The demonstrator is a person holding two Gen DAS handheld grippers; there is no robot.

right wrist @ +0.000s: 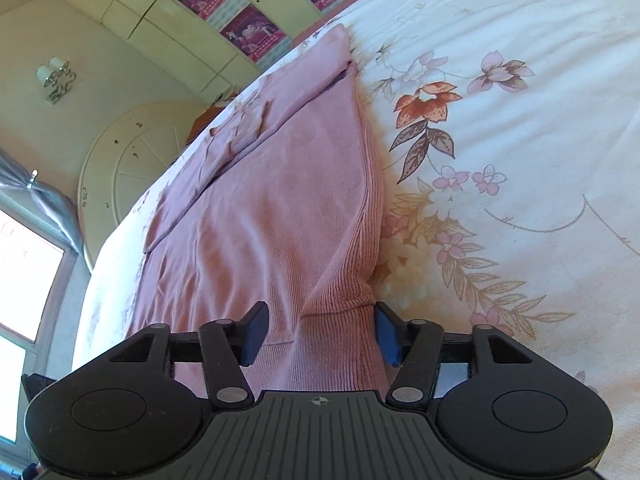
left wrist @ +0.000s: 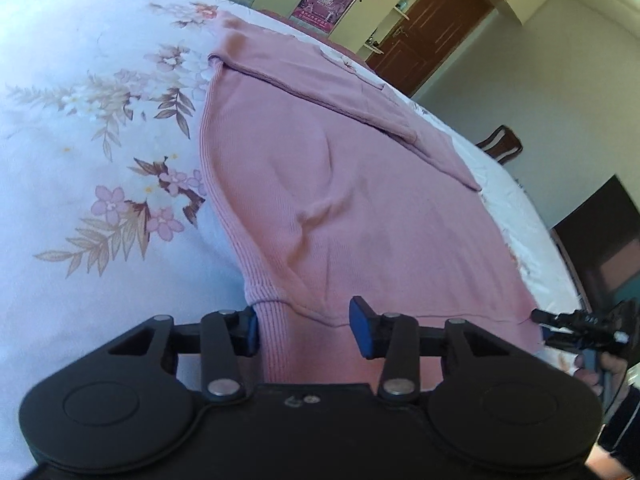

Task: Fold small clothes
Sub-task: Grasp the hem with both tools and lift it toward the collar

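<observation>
A pink knit garment [left wrist: 340, 200] lies spread on a white floral bedsheet [left wrist: 80, 120], with a sleeve folded across its far part. My left gripper [left wrist: 306, 330] is open, its blue pads on either side of the garment's ribbed near-left corner. The right gripper shows at the right edge of the left wrist view [left wrist: 576, 326], at the garment's other near corner. In the right wrist view the same garment [right wrist: 280, 208] lies on the sheet [right wrist: 520, 120]. My right gripper [right wrist: 320, 334] is open, its pads straddling the ribbed near-right corner.
The bed edge curves away behind the garment. Beyond it are a brown door [left wrist: 424, 28], cabinets with posters [right wrist: 248, 32], a chair back [left wrist: 500, 144], a dark screen [left wrist: 600, 232] and a bright window [right wrist: 24, 280].
</observation>
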